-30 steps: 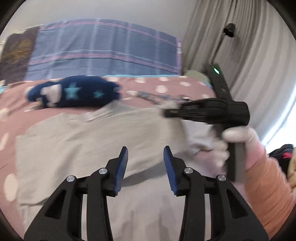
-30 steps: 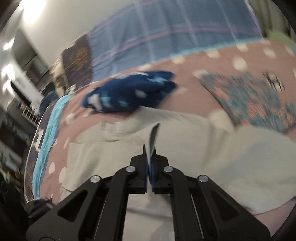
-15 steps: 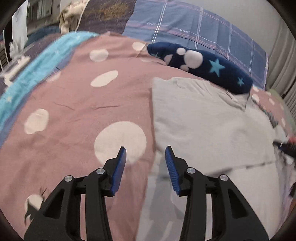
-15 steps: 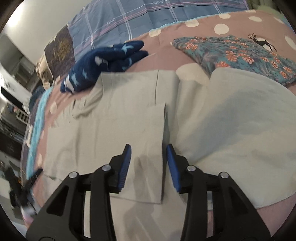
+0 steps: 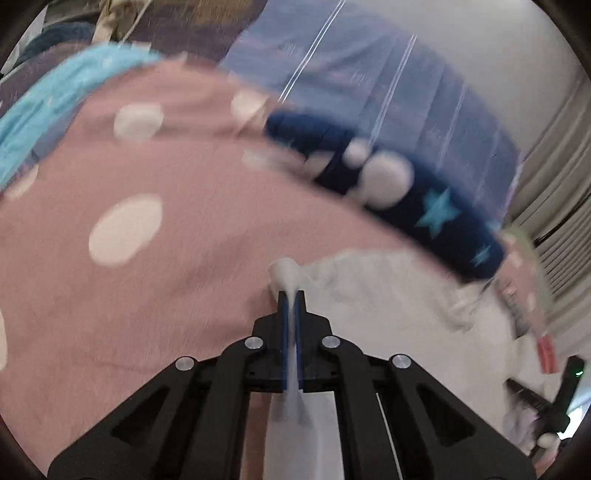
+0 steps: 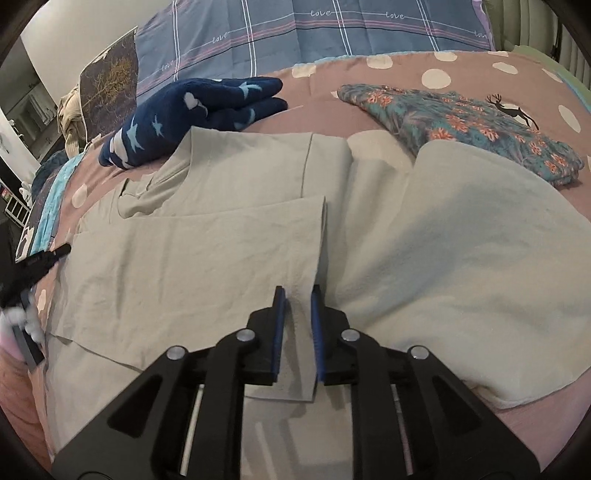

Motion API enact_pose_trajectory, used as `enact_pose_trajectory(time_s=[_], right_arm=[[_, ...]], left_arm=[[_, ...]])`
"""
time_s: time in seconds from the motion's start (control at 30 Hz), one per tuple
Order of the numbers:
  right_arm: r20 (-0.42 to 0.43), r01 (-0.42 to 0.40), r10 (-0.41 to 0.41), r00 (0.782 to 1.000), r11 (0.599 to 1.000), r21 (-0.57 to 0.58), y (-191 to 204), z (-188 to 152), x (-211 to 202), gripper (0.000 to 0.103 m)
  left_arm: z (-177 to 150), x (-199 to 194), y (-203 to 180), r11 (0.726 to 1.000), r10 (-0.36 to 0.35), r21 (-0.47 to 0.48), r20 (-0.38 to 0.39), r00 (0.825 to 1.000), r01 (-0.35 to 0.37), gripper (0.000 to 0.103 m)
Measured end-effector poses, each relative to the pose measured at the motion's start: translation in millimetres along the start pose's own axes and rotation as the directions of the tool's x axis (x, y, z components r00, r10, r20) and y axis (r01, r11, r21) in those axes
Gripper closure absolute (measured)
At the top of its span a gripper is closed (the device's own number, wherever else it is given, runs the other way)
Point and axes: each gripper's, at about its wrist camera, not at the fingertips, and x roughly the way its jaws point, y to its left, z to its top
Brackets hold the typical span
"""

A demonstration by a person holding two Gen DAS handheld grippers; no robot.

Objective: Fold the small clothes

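A pale grey-green shirt (image 6: 207, 251) lies spread on the pink polka-dot bed cover (image 6: 321, 107), with one flap folded across its middle. My right gripper (image 6: 297, 291) is open, its jaws a small way apart over the edge of that flap. My left gripper (image 5: 291, 295) is shut on a bunched edge of the shirt (image 5: 286, 271) at its left side; that view is blurred. The left gripper also shows at the left edge of the right wrist view (image 6: 55, 253).
A navy star-patterned garment (image 6: 192, 110) lies beyond the shirt, near the blue plaid pillow (image 6: 332, 33). A teal floral garment (image 6: 461, 122) lies at the back right. A pale towel-like cloth (image 6: 480, 266) lies right of the shirt. Curtains (image 5: 554, 206) hang at the right.
My right gripper let go of the shirt flap, which now lies folded flat. My left gripper swung to the shirt's left edge and shut on it.
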Motion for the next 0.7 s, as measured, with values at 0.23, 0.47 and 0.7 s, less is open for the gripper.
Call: enact_pose_trajectory(time_s=[0.23, 0.47, 0.7], right_arm=[[0.026, -0.012, 0.012, 1.0, 1.0, 0.011, 1, -1, 2, 0.08], [0.114, 0.081, -0.082, 0.99, 0.997, 0.016, 6, -9, -21, 0.067], [0.148, -0.017, 0.031, 0.989, 0.995, -0.093, 27, -36, -45, 0.071]], left_arm=[[-17, 16, -3, 0.955, 0.235, 0.184, 0.006, 0.972, -0.232, 0.1], [-23, -32, 7, 0.98, 0.144, 0.129, 0.074, 0.987, -0.153, 0.099], [-76, -35, -51, 0.948, 0.025, 0.319, -0.06, 0.998, -0.004, 0.073]])
